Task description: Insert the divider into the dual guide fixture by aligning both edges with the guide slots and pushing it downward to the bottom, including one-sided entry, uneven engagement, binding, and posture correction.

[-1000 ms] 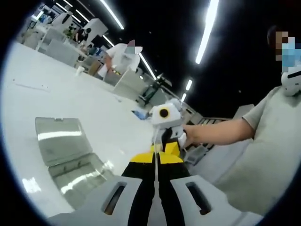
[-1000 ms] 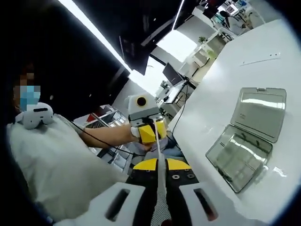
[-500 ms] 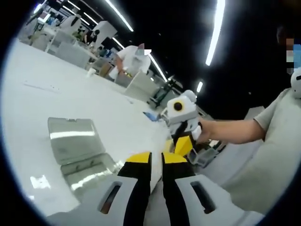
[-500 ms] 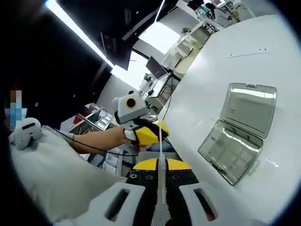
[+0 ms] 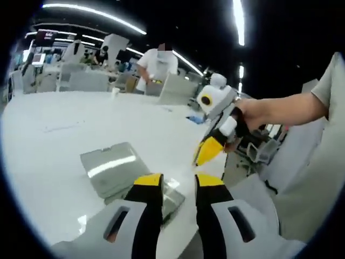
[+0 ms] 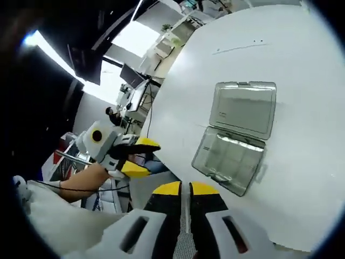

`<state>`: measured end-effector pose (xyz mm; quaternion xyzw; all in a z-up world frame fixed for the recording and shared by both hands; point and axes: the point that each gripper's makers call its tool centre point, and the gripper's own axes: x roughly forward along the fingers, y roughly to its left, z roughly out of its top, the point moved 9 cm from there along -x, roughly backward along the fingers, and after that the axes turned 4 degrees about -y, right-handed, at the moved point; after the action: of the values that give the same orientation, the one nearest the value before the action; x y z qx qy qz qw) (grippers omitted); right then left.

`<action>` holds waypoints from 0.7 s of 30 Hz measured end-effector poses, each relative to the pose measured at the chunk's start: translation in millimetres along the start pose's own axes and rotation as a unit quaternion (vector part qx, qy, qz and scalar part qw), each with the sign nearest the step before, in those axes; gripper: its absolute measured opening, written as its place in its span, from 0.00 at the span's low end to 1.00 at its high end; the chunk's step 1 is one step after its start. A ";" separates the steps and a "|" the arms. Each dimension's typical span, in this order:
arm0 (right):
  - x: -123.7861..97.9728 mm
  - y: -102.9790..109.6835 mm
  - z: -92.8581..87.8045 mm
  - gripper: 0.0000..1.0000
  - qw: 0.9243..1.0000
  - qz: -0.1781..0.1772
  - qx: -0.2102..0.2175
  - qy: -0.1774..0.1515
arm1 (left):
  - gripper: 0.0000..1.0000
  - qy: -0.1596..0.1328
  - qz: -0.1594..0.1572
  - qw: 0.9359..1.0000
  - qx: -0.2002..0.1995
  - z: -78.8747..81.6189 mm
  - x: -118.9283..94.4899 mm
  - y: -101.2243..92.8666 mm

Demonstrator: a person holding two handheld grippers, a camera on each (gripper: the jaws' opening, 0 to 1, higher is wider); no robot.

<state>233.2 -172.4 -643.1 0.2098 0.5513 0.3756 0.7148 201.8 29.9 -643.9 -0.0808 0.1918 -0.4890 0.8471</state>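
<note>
In the left gripper view, the left gripper (image 5: 179, 186) rises from the bottom edge, its yellow-tipped jaws parted with nothing between them. Just beyond its tips, a clear plastic box (image 5: 125, 174) lies on the white table (image 5: 48, 145), its lid hinged open flat. Right of the box and raised above the table edge, the right gripper (image 5: 209, 153) points down and left, gripped by a hand (image 5: 257, 112) on an outstretched forearm.

In the right gripper view, the right gripper's jaws pinch a thin pale divider (image 6: 184, 213) edge-on between them. The box's ribbed tray sits past those tips. The left gripper, jaws spread, hovers left of the box, off the table edge.
</note>
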 end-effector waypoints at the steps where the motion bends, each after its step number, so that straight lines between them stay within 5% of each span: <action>1: 1.3 -0.4 1.6 0.00 1.000 -0.002 -0.004 -0.003 | 0.23 0.002 0.001 1.000 0.001 0.0 -0.2 -0.2; 21: 31.4 -9.4 14.3 0.00 0.985 -0.141 0.098 0.016 | 0.52 0.045 0.086 0.993 0.071 -5.9 -18.9 10.4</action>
<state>253.0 -152.6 -665.3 0.1926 0.6204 0.2184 0.7282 199.3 51.7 -648.0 0.0183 0.2005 -0.4298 0.8802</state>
